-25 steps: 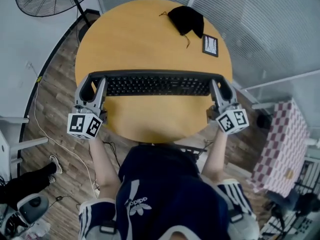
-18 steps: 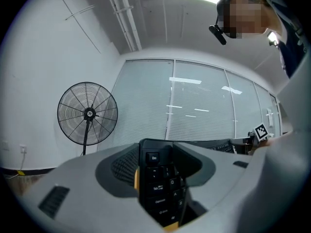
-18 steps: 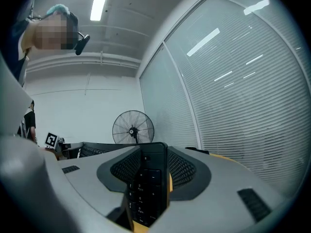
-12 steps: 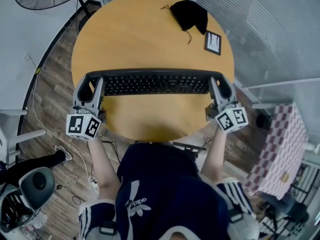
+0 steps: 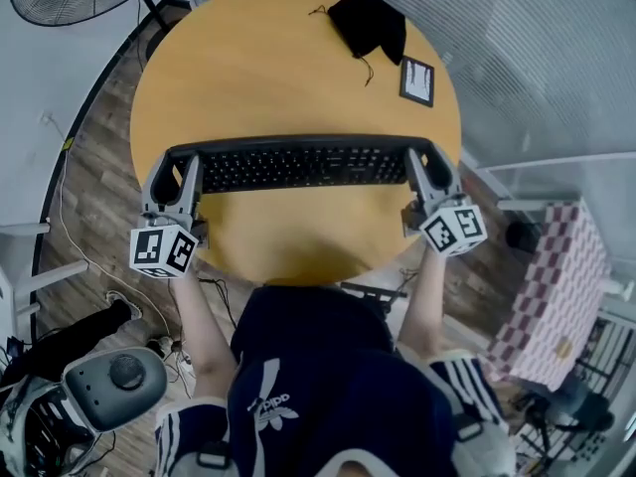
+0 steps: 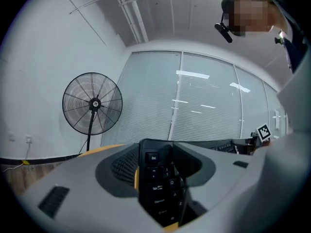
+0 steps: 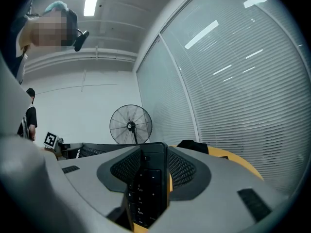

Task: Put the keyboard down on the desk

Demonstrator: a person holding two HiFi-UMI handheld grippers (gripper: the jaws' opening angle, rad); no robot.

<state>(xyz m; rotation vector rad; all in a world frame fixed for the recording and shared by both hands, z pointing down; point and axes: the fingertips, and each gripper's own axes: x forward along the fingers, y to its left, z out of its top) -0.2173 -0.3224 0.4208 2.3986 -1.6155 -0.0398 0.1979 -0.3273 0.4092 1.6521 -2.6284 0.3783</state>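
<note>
A long black keyboard (image 5: 303, 165) stretches across the round yellow desk (image 5: 288, 68) in the head view, held at both ends. My left gripper (image 5: 179, 167) is shut on its left end, where the Esc key end (image 6: 158, 178) fills the gap between the jaws. My right gripper (image 5: 427, 162) is shut on its right end, the number-pad end (image 7: 148, 186) pinched between the jaws. The keyboard sits level over the near half of the desk; whether it touches the top I cannot tell.
A black cloth (image 5: 370, 23) and a small dark card (image 5: 417, 79) lie at the desk's far side. A standing fan (image 6: 92, 106) is off to the left, window blinds (image 7: 233, 91) to the right. A chair base (image 5: 109, 386) and cables are on the wood floor.
The keyboard and both grippers have shifted slightly farther up the view with the desk. A grey chair base has rolled into sight at lower left.
</note>
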